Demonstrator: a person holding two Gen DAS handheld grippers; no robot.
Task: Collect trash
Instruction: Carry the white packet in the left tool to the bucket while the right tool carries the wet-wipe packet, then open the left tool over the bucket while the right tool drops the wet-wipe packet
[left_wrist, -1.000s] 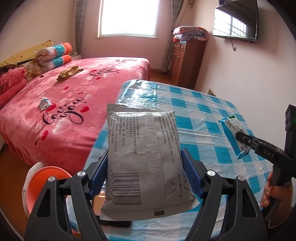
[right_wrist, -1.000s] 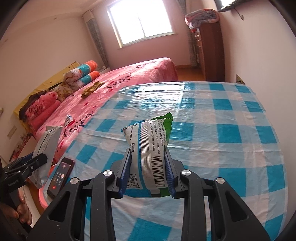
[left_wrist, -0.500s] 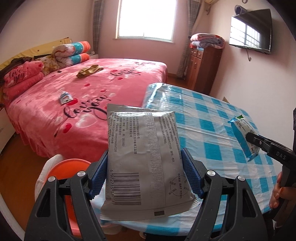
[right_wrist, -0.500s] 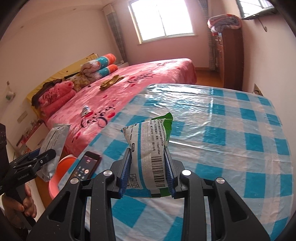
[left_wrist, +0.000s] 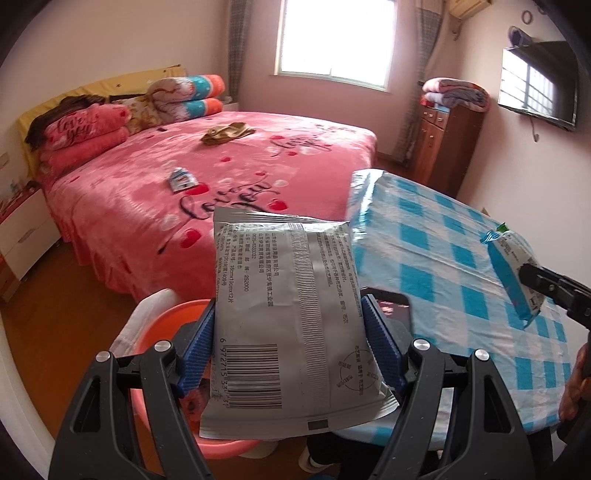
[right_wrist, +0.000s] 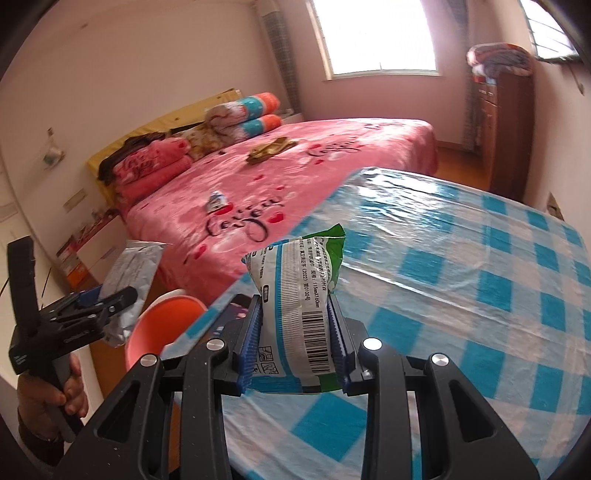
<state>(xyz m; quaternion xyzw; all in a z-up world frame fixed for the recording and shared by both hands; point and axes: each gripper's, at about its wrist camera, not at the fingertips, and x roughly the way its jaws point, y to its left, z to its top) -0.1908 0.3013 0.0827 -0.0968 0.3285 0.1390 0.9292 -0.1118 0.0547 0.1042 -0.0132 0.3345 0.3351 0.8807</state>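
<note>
My left gripper (left_wrist: 288, 354) is shut on a flat grey wrapper (left_wrist: 288, 314) with a barcode and holds it above an orange bin (left_wrist: 162, 325) on the floor beside the table. My right gripper (right_wrist: 295, 339) is shut on a white, blue and green packet (right_wrist: 299, 291) and holds it over the table's left edge. The left gripper (right_wrist: 107, 299) with its wrapper (right_wrist: 133, 273) also shows in the right wrist view, beside the bin (right_wrist: 162, 325). The right gripper's packet (left_wrist: 515, 273) shows at the right in the left wrist view.
A blue-checked table (right_wrist: 480, 295) carries a black phone (right_wrist: 229, 314) at its left edge. A pink bed (left_wrist: 221, 177) holds a small wrapper (left_wrist: 181, 179) and an olive cloth (left_wrist: 227, 133). A wooden cabinet (left_wrist: 447, 147) stands by the far wall.
Both grippers have moved left, off toward the table's left edge. The left gripper and its wrapper now hang over the orange bin, which shows more fully.
</note>
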